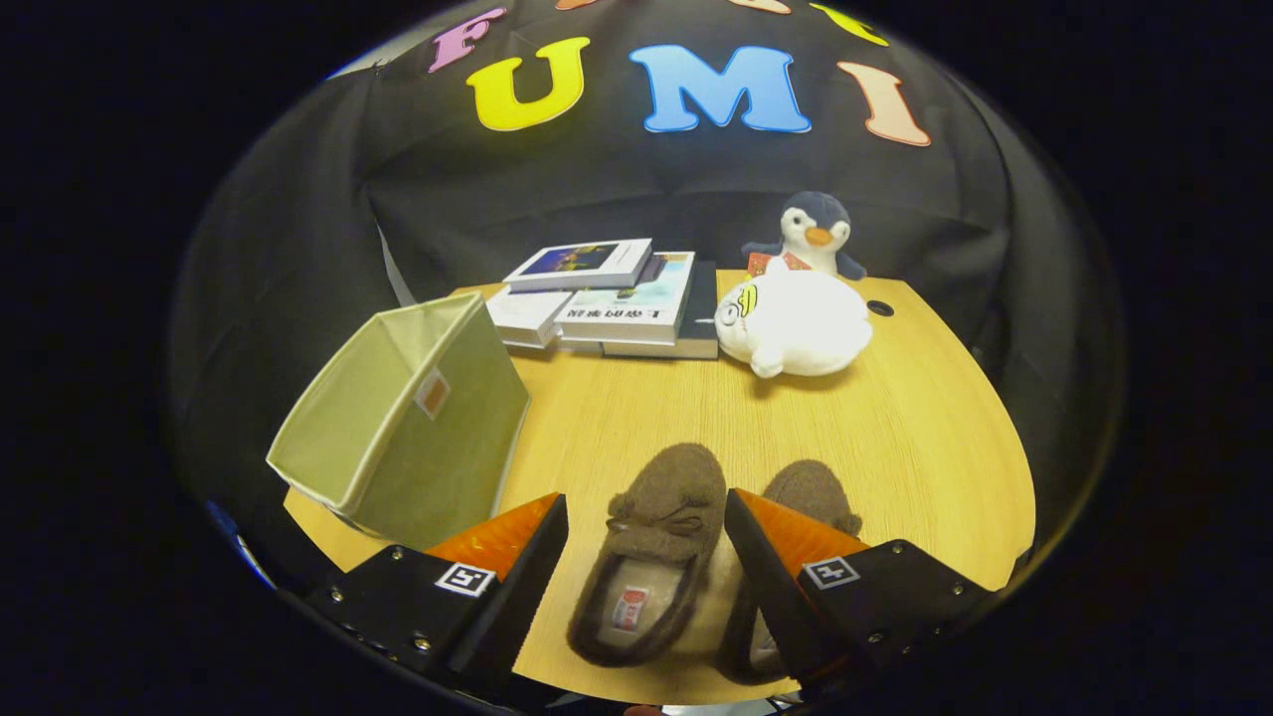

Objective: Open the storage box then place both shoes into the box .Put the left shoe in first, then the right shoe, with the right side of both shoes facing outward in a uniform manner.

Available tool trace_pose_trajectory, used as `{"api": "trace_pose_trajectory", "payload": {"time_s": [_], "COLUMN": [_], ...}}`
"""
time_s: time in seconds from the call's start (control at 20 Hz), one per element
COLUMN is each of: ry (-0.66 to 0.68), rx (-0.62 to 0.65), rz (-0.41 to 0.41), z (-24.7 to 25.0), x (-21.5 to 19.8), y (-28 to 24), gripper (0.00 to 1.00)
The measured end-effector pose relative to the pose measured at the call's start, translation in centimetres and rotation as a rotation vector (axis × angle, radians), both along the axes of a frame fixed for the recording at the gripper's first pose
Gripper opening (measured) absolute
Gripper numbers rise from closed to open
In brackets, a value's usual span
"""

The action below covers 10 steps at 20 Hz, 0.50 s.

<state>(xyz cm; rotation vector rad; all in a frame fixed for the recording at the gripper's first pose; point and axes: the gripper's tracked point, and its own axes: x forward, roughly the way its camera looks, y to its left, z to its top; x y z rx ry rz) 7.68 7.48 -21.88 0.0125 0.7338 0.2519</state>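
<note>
Gripper [646, 527] spread around one of two shoes [656, 552]; one box [403, 423].

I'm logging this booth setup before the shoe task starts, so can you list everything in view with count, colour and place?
storage box: 1, pale green fabric, open, tipped on its side, on the table ahead and to the left of the fingers.
shoes: 2, brown and fuzzy; left-hand one lies between the fingers, the other is partly hidden behind the right finger.
books: a loose stack of several, mostly white covers and one dark, at the far side of the table beyond the box.
white plush toy: 1, right of the books.
penguin plush: 1, dark grey and white, behind the white plush.
table: 1, light wood.
gripper: 1, fingers open, straddling the left-hand shoe without touching it.
</note>
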Motion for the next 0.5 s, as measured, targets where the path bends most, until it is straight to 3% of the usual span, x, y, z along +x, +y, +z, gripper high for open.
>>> {"api": "trace_pose_trajectory", "payload": {"time_s": [0.5], "ry": [0.178], "rx": [-0.018], "rz": [-0.037], "z": [-7.3], "x": [-1.4], "y": [-1.7], "gripper": [0.97]}}
